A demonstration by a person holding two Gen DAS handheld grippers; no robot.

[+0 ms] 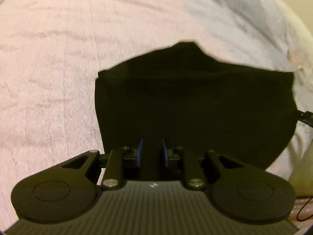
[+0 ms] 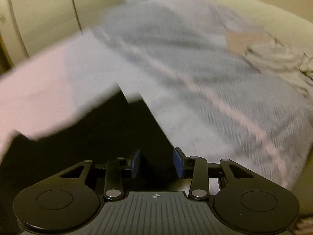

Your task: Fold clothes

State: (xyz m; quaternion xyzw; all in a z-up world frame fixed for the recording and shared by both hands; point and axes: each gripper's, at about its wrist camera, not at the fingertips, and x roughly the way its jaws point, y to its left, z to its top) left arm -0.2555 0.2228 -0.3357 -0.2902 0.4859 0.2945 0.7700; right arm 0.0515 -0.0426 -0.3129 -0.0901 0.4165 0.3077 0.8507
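Observation:
A black garment (image 1: 195,101) lies on a pale pink bed cover (image 1: 49,68). My left gripper (image 1: 152,146) is over its near edge, blue pads apart with a gap, dark cloth showing between them. In the right wrist view the same black garment (image 2: 88,137) spreads to the lower left. My right gripper (image 2: 156,160) is at its right edge, pads wide apart, nothing pinched. That view is motion-blurred.
The bed cover (image 2: 195,68) fills most of the right wrist view, with a crumpled light cloth (image 2: 273,54) at the far right. A cream wall or cabinet (image 2: 39,19) stands beyond the bed. The other gripper's tip (image 1: 307,117) shows at the right edge.

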